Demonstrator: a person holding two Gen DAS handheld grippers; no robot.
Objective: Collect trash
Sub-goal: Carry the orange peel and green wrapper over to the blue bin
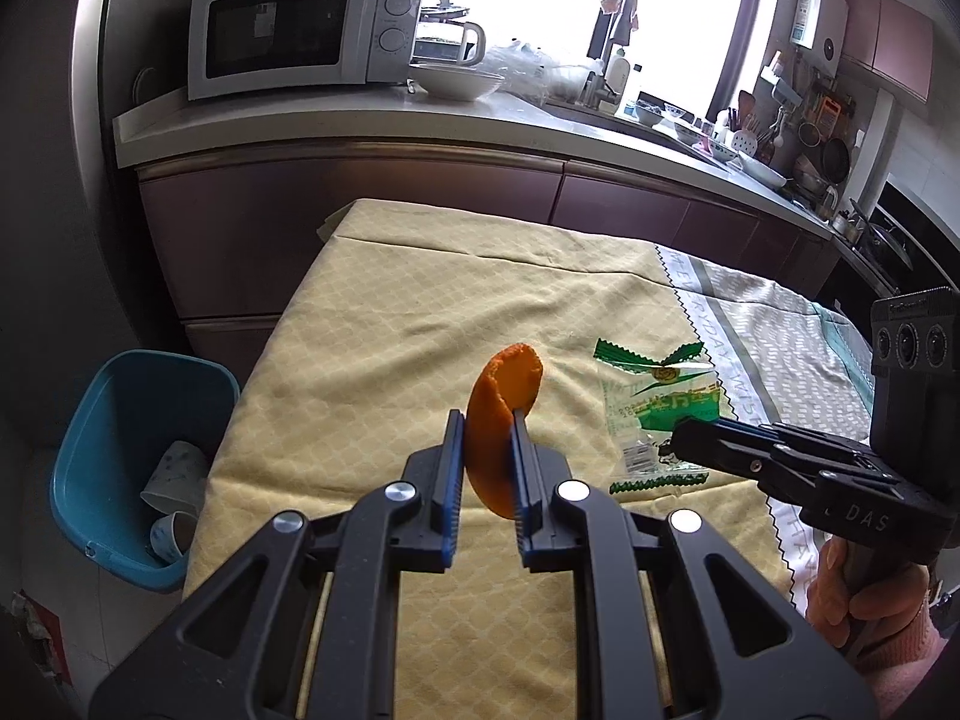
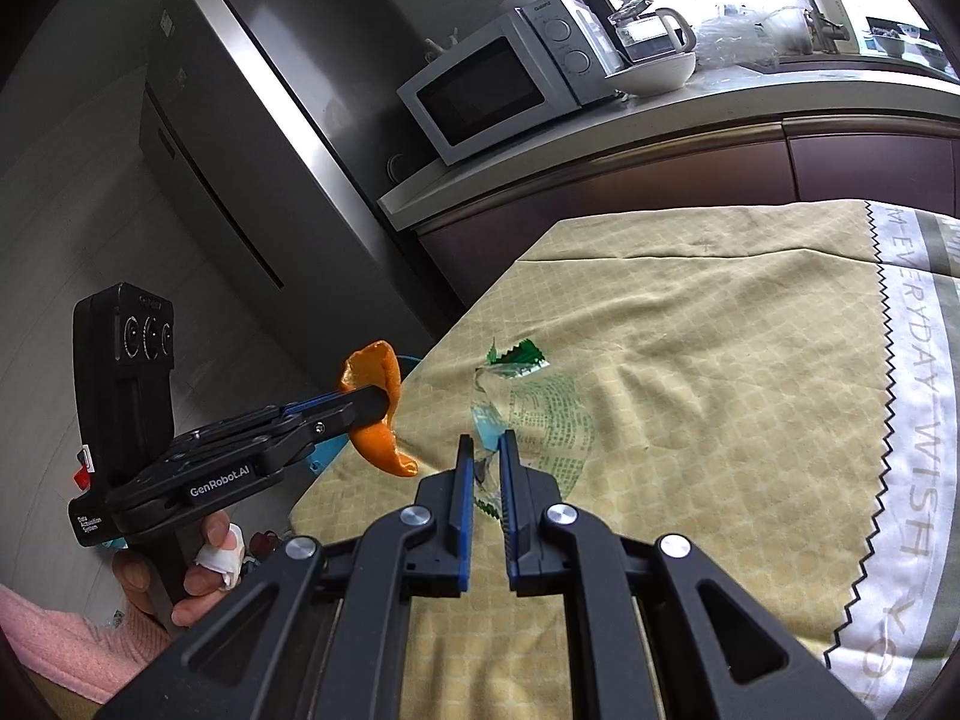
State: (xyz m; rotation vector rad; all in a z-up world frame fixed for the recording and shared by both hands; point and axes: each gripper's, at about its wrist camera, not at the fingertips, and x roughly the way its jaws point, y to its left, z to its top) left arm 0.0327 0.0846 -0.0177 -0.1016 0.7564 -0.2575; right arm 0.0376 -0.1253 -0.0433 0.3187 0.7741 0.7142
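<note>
My left gripper (image 1: 487,427) is shut on a curled orange peel (image 1: 501,402) and holds it above the yellow tablecloth (image 1: 372,324). The right wrist view shows that gripper (image 2: 379,405) from the side at the table's left edge, with the peel (image 2: 373,373) sticking out above and below its fingers. My right gripper (image 2: 486,441) is shut on the near edge of a green-and-clear plastic wrapper (image 2: 543,414), over the cloth (image 2: 720,360). In the left wrist view the right gripper (image 1: 681,439) pinches the wrapper (image 1: 654,396) from the right.
A blue bin (image 1: 114,420) stands on the floor left of the table, with paper cups (image 1: 174,474) inside. Behind the table runs a counter with a microwave (image 1: 288,30) and a white bowl (image 1: 459,81). A steel fridge (image 2: 252,138) stands at the left.
</note>
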